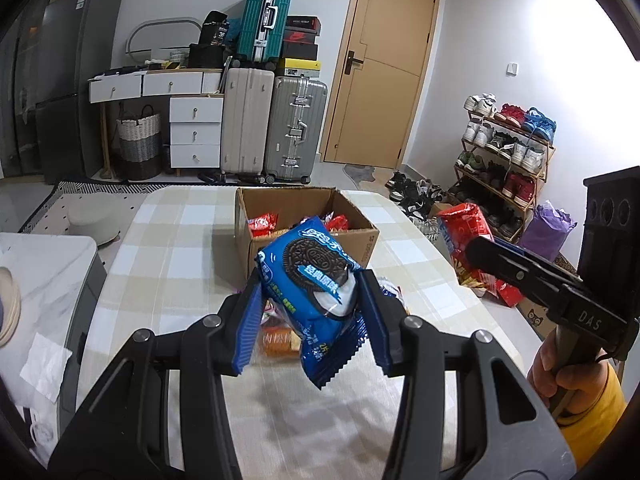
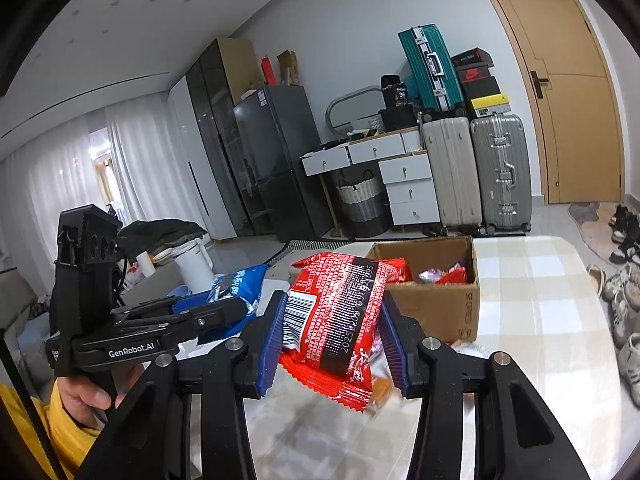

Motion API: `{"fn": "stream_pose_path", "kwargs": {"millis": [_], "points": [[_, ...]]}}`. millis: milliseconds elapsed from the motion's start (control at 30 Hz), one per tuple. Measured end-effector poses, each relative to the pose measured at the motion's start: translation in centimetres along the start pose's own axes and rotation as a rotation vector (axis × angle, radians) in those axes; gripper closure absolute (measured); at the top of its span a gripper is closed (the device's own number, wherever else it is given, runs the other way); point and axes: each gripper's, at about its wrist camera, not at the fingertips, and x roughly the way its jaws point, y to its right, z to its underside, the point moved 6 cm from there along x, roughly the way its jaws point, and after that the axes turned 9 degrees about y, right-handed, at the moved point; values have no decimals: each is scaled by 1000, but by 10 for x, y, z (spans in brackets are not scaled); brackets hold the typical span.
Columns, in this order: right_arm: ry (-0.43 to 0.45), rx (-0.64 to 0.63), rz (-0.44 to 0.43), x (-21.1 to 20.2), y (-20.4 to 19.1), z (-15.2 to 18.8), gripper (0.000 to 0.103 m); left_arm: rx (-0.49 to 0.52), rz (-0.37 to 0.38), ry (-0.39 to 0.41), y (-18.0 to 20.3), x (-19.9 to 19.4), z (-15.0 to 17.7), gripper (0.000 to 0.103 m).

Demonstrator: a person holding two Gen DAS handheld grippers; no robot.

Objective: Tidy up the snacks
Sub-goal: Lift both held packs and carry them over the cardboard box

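My left gripper (image 1: 312,300) is shut on a blue Oreo packet (image 1: 312,280) and holds it above the checked table, just in front of an open cardboard box (image 1: 360,240) that holds several red snack packets. My right gripper (image 2: 332,328) is shut on a red snack packet (image 2: 336,320) and holds it above the table, near the same box (image 2: 440,308). The right gripper and its red packet (image 1: 464,232) show at the right of the left wrist view. The left gripper and the Oreo packet (image 2: 236,284) show at the left of the right wrist view.
A few loose snack packets (image 1: 276,340) lie on the table (image 1: 180,248) under the left gripper. Suitcases (image 1: 276,128), a white drawer unit (image 1: 192,120), a fridge (image 2: 276,160), a door and a shoe rack (image 1: 504,160) stand beyond the table.
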Motion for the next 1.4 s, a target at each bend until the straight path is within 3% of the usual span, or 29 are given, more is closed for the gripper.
{"fn": "stream_pose_path", "kwargs": {"millis": [367, 633, 1000, 1400], "points": [[18, -21, 8, 34, 23, -43, 58, 17, 20, 15, -3, 17, -32, 60], [-18, -2, 40, 87, 56, -74, 58, -10, 18, -28, -10, 68, -54, 60], [-95, -4, 79, 173, 100, -92, 58, -12, -24, -121, -34, 182, -67, 60], [-197, -12, 97, 246, 142, -74, 58, -17, -43, -238, -57, 303, -57, 60]]}}
